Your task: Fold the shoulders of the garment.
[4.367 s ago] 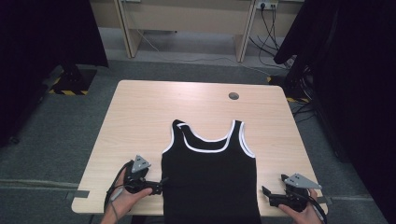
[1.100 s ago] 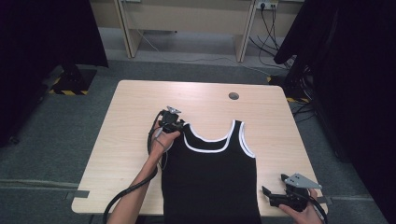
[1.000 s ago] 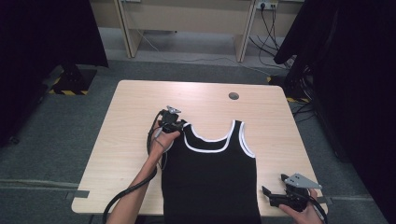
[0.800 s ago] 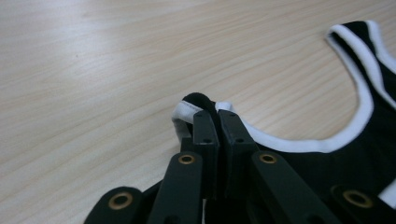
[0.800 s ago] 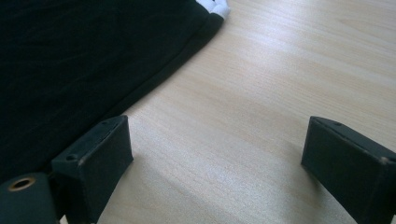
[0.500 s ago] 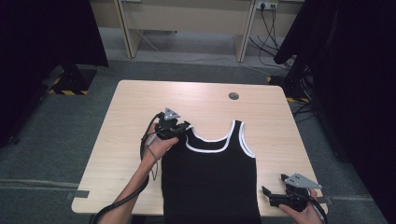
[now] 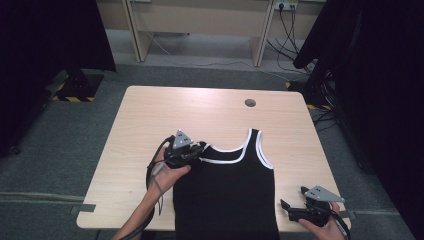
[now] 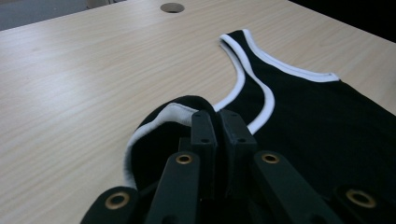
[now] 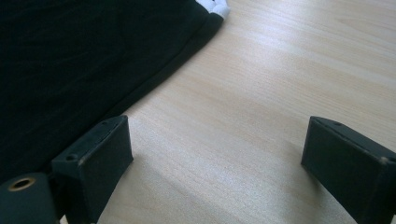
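Note:
A black tank top [image 7: 227, 192] with white trim lies flat on the wooden table [image 7: 150, 115], its hem at the near edge. My left gripper [image 7: 196, 149] is shut on the top's left shoulder strap [image 8: 161, 122], which is lifted and curled back over the shirt. In the left gripper view the jaws [image 8: 215, 122] are pressed together on the black cloth, and the other strap [image 8: 243, 51] lies flat beyond. My right gripper [image 7: 287, 210] rests open at the table's near right corner, just right of the shirt's side. In its own view the right gripper [image 9: 224, 144] has bare wood between its jaws and the tank top [image 9: 70, 56] at left.
A round cable hole [image 7: 250, 102] sits near the table's far edge. Bare wood lies to the left of and beyond the shirt. Dark curtains [image 7: 45, 35] hang at both sides, and desk legs with cables [image 7: 285, 20] stand behind.
The left gripper has drawn back toward the near side and slightly up, taking the left strap with it, so the strap now folds over the shirt. The right gripper has stayed still.

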Tool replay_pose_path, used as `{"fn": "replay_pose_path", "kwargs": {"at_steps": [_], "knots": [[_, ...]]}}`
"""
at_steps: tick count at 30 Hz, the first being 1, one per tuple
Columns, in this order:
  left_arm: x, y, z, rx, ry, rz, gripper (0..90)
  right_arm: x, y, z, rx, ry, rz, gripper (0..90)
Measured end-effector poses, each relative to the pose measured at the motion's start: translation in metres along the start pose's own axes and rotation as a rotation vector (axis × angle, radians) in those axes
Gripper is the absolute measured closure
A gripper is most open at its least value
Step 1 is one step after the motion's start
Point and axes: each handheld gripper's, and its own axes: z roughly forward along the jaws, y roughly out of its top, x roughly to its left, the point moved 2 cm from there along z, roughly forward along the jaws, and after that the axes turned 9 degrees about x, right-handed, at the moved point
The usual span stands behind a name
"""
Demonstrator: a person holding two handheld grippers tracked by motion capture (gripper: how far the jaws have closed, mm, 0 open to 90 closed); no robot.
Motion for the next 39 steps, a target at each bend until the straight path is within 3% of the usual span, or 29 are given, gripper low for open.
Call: {"fn": "replay_pose_path", "kwargs": {"at_steps": [9,19,24,31,34,39], "knots": [[-0.023,-0.031,-0.017,-0.04,-0.027,0.004,83.4,0.0,0.0,0.0,0.001,-0.001,0.0,9.0],[-0.037,-0.074,-0.012,0.03,-0.066,-0.005,81.2,0.0,0.0,0.0,0.001,-0.003,0.002,8.9],[-0.042,-0.086,-0.01,0.047,-0.073,-0.01,77.4,0.0,0.0,0.0,0.001,-0.003,0.003,8.9],[-0.043,-0.084,-0.016,0.026,-0.042,0.002,64.5,0.0,0.0,0.0,0.001,-0.003,0.003,8.8],[-0.041,-0.079,-0.018,0.009,-0.036,-0.015,56.0,0.0,0.0,0.0,0.001,-0.003,0.003,8.9],[-0.042,-0.069,-0.014,0.001,-0.033,0.002,54.1,0.0,0.0,0.0,0.001,-0.003,0.003,8.8]]}}
